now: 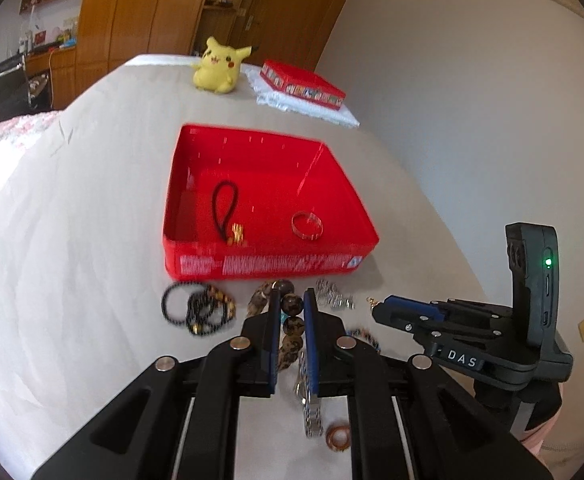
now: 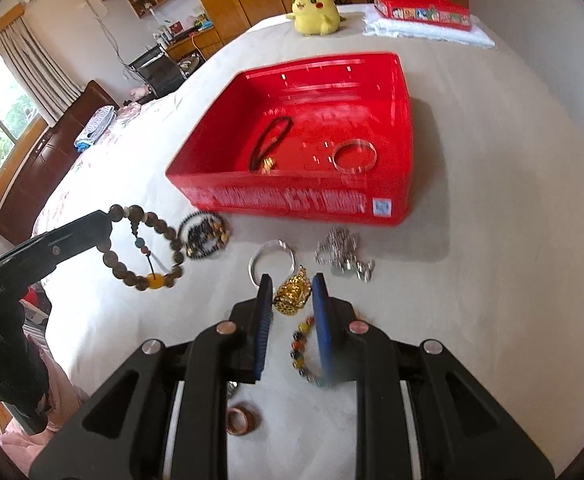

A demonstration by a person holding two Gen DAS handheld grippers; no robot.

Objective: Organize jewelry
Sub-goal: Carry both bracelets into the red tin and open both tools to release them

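2 grippers in view. Left gripper (image 1: 292,312) is clamped on 1 brown wooden bead bracelet (image 2: 143,248), which hangs off its tips clear of the bed, w/ a teal bead and an amber bead on its cord. Right gripper (image 2: 292,292) is closed on 1 gold filigree piece (image 2: 290,294), pinched between the blue pads; can't tell if it's lifted off the cover.

1 open red box (image 1: 269,256) sits mid-bed, printed side facing the cameras. Inside: 1 black cord loop w/ gold charm (image 1: 225,210) toward its left wall, 1 metal bangle (image 1: 307,225) nearer its front wall, right of centre. 2 items total in there.

Loose along the box's front edge, on the cover: 1 heap of dark bead bracelets (image 1: 197,308) (count inside heap unclear), 1 clear/silver bangle (image 2: 271,260), 1 silver chain pile (image 2: 342,254). Closer to the near edge: 1 multicolour bead bracelet (image 2: 302,350), 1 copper-coloured ring (image 2: 243,420), 1 metal link strap (image 1: 310,412) seen from the left wrist cam.

Far end of bed: 1 yellow Pikachu plush (image 1: 219,66), 1 closed red tin (image 1: 302,84) on 1 folded white towel (image 1: 312,110).

Surface: bed w/ plain beige cover (image 1: 91,220), slightly creased; floral pink bedding at its left side. Room: white wall on the right, wooden wardrobes and bookshelves behind, window w/ curtains at left.
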